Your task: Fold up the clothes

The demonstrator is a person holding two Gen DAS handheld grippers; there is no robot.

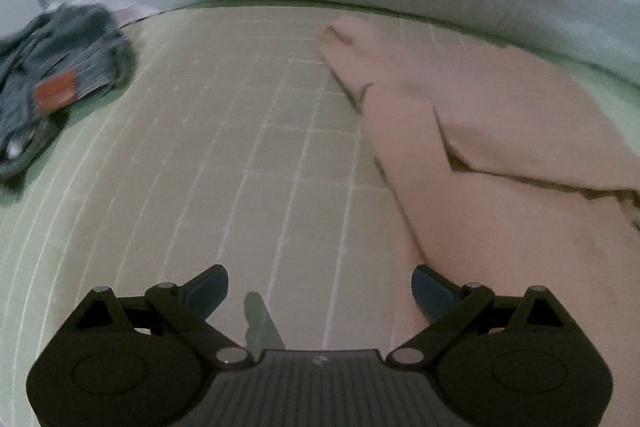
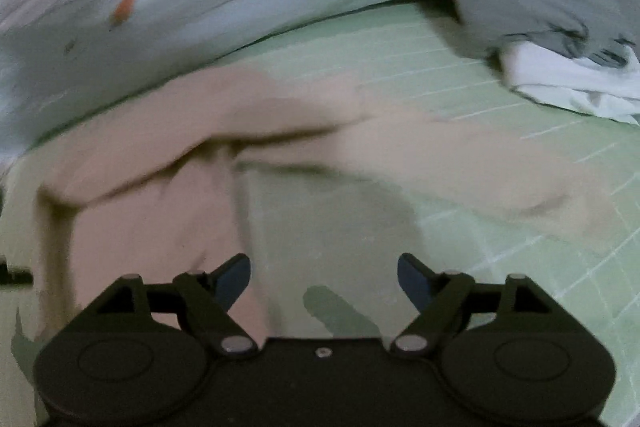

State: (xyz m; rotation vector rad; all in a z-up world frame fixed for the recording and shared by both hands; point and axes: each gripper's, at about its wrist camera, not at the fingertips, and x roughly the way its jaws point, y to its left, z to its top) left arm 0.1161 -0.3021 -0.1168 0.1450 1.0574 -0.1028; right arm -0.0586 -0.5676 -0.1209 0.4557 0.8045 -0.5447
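garment [image 1: 500,147] lies on the mat [image 1: 240,147], jeans [image 1: 56,75] well apart leftward.

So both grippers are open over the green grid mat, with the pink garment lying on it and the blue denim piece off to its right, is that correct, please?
Not quite: in the left wrist view the blue denim piece lies left of the pink garment, not right. The rest stands.
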